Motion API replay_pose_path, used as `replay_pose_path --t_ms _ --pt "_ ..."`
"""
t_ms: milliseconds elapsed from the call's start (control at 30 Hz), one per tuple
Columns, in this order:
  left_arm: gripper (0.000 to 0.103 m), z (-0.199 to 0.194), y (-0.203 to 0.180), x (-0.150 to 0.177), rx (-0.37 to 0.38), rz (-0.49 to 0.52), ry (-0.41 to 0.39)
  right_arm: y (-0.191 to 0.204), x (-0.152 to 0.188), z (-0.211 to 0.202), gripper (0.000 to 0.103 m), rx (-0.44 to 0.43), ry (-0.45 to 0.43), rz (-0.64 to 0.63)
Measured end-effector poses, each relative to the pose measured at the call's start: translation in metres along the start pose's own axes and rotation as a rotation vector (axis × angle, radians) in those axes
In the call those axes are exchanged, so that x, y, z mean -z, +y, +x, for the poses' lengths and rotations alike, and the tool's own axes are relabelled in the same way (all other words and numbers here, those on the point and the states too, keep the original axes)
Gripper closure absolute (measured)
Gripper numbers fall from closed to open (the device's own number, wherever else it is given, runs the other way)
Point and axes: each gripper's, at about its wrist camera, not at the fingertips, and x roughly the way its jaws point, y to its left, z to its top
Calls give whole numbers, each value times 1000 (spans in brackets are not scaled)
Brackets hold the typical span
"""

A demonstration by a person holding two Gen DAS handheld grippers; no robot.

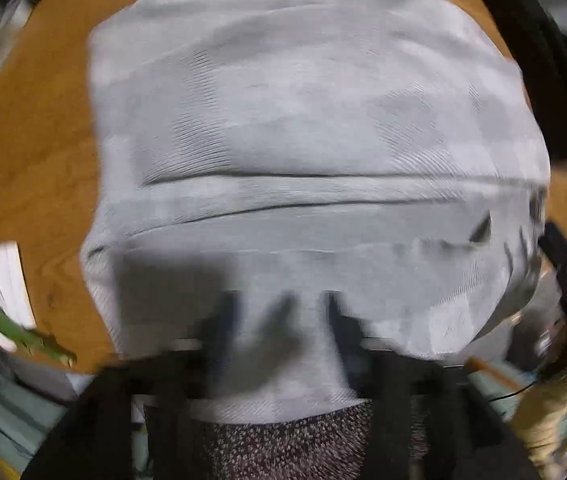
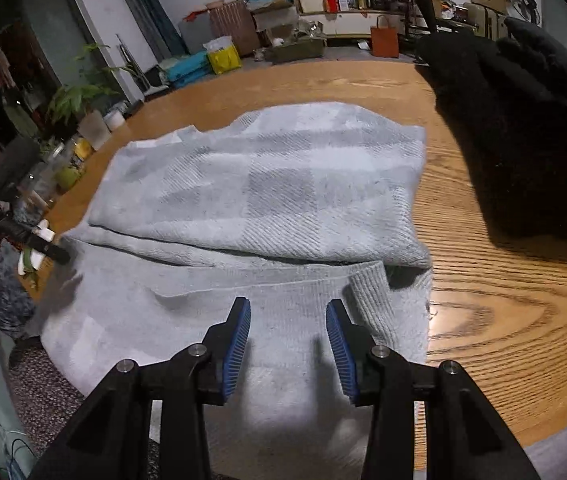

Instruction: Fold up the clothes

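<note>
No brand or label could be read anywhere; the cartons along the far wall bore marks too small to make out. A light grey sweater lay flat on a round wooden table, its far part folded over the near part, with a ribbed cuff turned up near the right edge and the near hem hanging past the table rim. The right gripper hung above the near cloth, its blue pads apart with nothing between them. In the blurred left wrist view the left gripper pointed down over the sweater, fingers spread and not pinching cloth. A black fuzzy garment lay on the table to the right, apart from the sweater. Jars and a potted plant crowded the left rim. Beyond stood a white wall, boxes, a yellow bag and an orange bag. Speckled carpet showed below.
</note>
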Motion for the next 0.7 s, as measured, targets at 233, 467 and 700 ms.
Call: replay_pose_path --t_ms 233,467,700 --pt "32 6 -40 -1 -27 106 -73 -6 9 -3 59 5 20 -24" --pt "32 25 -33 29 4 92 -28 -40 9 -9 58 120 -15 54" --pt "43 33 -39 60 9 183 -15 -44 7 3 38 74 -1 7"
